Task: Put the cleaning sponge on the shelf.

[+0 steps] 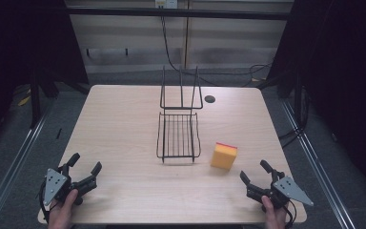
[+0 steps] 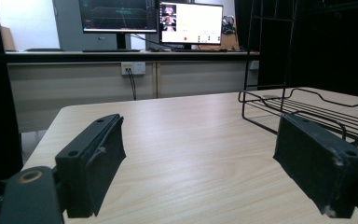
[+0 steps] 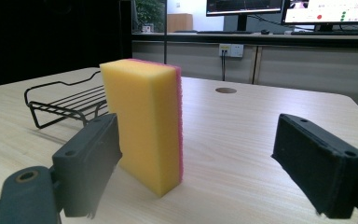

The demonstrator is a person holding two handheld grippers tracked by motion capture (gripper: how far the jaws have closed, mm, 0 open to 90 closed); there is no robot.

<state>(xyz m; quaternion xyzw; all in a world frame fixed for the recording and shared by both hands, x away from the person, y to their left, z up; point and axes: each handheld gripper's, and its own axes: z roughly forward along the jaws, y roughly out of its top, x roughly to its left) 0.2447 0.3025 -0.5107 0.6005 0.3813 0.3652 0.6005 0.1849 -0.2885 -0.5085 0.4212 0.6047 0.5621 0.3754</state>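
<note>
A yellow sponge with a pink scouring face [image 1: 224, 156] stands on edge on the wooden table [image 1: 124, 124], at about four o'clock from the black wire rack [image 1: 178, 136] at the centre; the left gripper [image 1: 85, 170] sits at seven o'clock, jaws spread with nothing between them; the right gripper [image 1: 254, 173] sits at five o'clock, jaws spread, near the sponge but apart from it.

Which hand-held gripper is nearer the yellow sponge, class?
Right. The right hand-held gripper sits just beyond the sponge, toward the table's near right corner, jaws open. The left hand-held gripper is across the table, at the near left corner.
</note>
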